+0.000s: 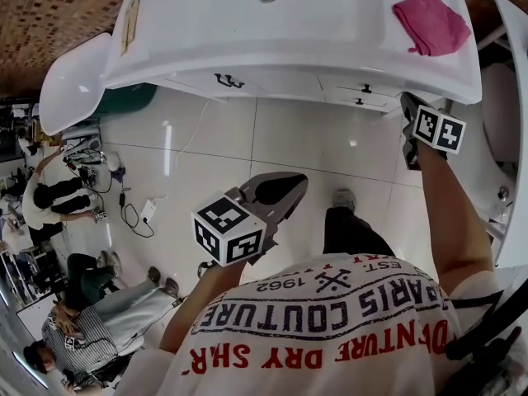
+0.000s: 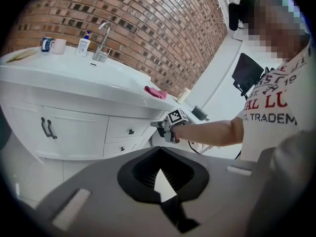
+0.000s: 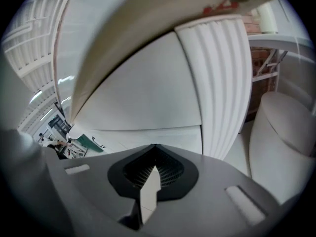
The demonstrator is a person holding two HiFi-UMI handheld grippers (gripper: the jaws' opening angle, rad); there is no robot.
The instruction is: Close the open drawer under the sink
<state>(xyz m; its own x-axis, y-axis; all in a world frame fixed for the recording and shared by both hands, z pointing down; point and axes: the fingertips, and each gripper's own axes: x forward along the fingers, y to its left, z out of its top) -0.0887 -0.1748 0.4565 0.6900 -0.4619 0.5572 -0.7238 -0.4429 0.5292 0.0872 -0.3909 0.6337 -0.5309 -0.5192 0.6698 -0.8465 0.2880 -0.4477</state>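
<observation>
The white sink cabinet [image 1: 272,79] spans the top of the head view. Its two small drawers [image 2: 129,131] with dark knobs sit at the right end, and both fronts look about flush with the cabinet face. My right gripper [image 1: 410,103] is shut and empty, right at the cabinet's right corner beside the drawers [image 1: 363,95]. In the right gripper view its jaws [image 3: 154,146] are close against a white panel [image 3: 148,98] and a fluted corner post [image 3: 222,83]. My left gripper [image 1: 285,190] hangs shut and empty over the floor, well back from the cabinet, pointing at it [image 2: 160,149].
A pink cloth [image 1: 431,23] lies on the countertop at the right. A faucet [image 2: 102,41], soap bottle [image 2: 84,43] and mug [image 2: 58,46] stand at the back. A white rounded fixture [image 3: 286,127] is right of the cabinet. Cables [image 1: 136,213] and people are at the left.
</observation>
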